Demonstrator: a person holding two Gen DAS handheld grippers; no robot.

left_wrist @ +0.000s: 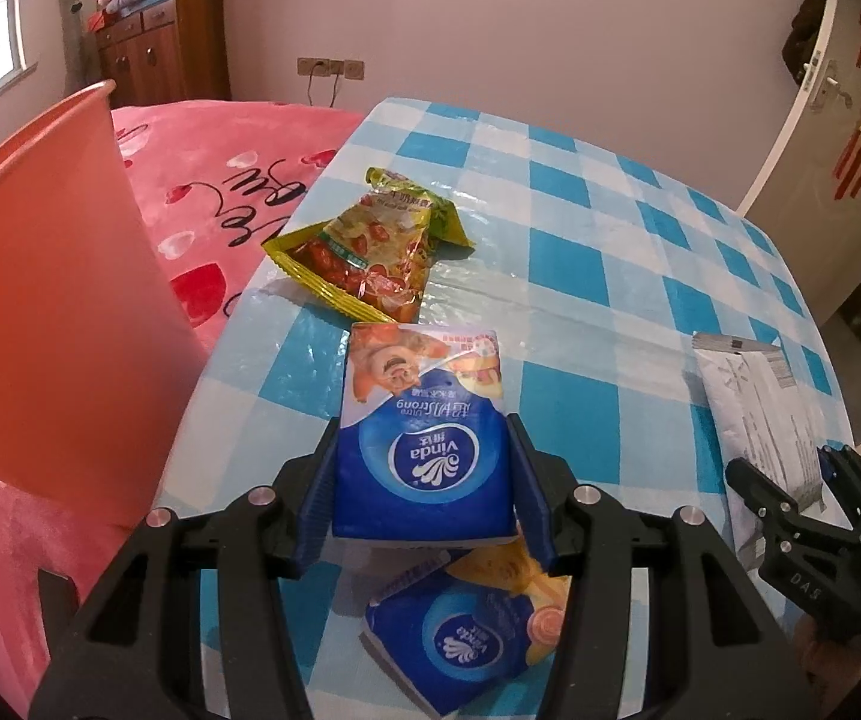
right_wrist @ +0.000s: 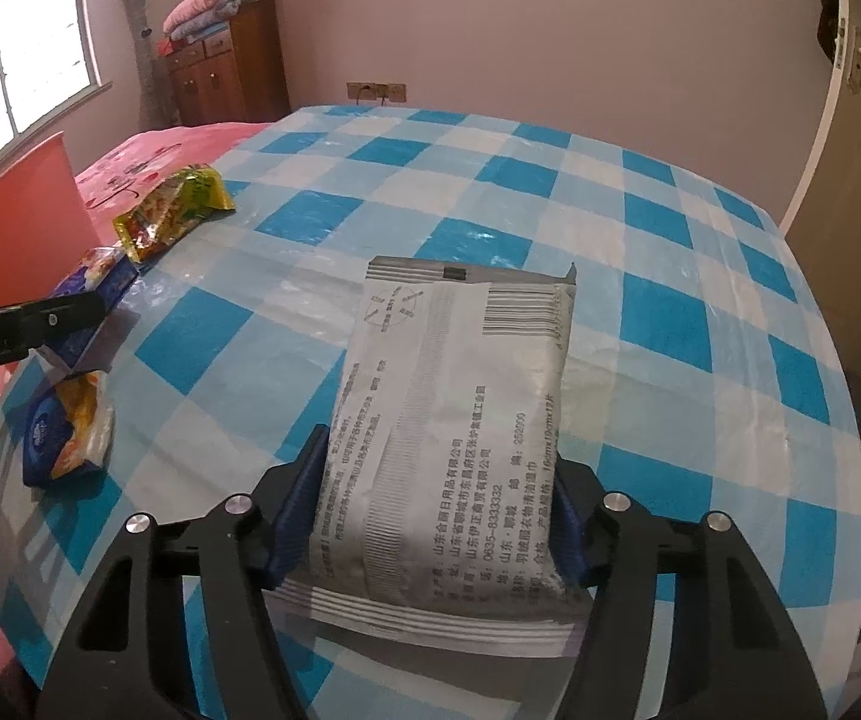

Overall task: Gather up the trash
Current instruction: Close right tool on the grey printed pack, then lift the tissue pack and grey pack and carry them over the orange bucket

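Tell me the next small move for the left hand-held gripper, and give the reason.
Probably swing the left hand-held gripper leftward over the orange bin and let go there. Its pads already clamp the blue Vinda tissue pack, which is lifted off the checked tablecloth above a second pack, and the bin stands just beside the table's left edge.
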